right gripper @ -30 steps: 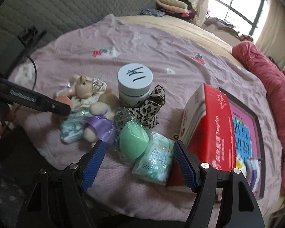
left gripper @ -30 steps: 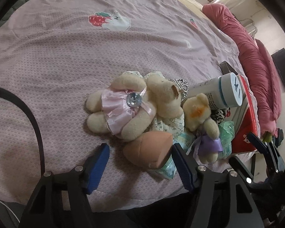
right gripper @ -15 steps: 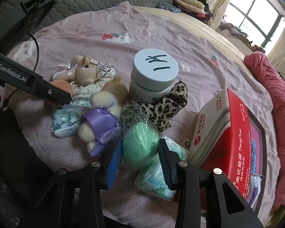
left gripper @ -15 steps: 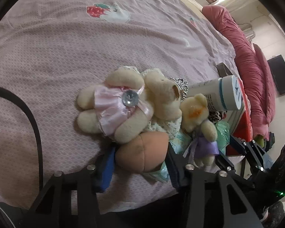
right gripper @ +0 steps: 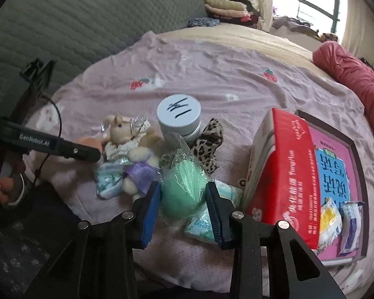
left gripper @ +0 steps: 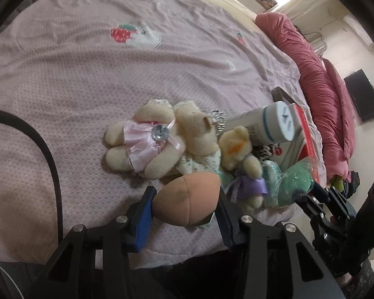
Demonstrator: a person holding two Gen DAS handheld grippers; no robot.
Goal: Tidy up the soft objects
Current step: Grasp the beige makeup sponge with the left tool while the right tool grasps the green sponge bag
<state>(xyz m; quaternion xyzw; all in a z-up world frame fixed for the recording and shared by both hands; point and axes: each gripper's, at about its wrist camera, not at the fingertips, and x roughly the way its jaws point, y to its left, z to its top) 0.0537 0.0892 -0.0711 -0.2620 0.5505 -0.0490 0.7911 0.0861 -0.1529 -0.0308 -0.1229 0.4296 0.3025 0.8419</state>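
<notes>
Since a second ago both sets of jaws have closed in from wide open and both catches have come up a little off the bedspread (left gripper: 87,79). My left gripper (left gripper: 184,211) is clamped on the peach sponge (left gripper: 187,203), pads on its two long flanks, pointed end toward the bears. My right gripper (right gripper: 183,206) is pinching the green sponge (right gripper: 183,189), which sits in a crinkly clear bag. The green one hangs just above the tissue pack (right gripper: 207,224), next to the red box (right gripper: 284,174). I judge both light and squishy, dents easily, so grip mid-body. The bag film looks slippery; a pinch on loose film alone could slide. Plush bears (left gripper: 157,139) remain in the pile, untouched.
</notes>
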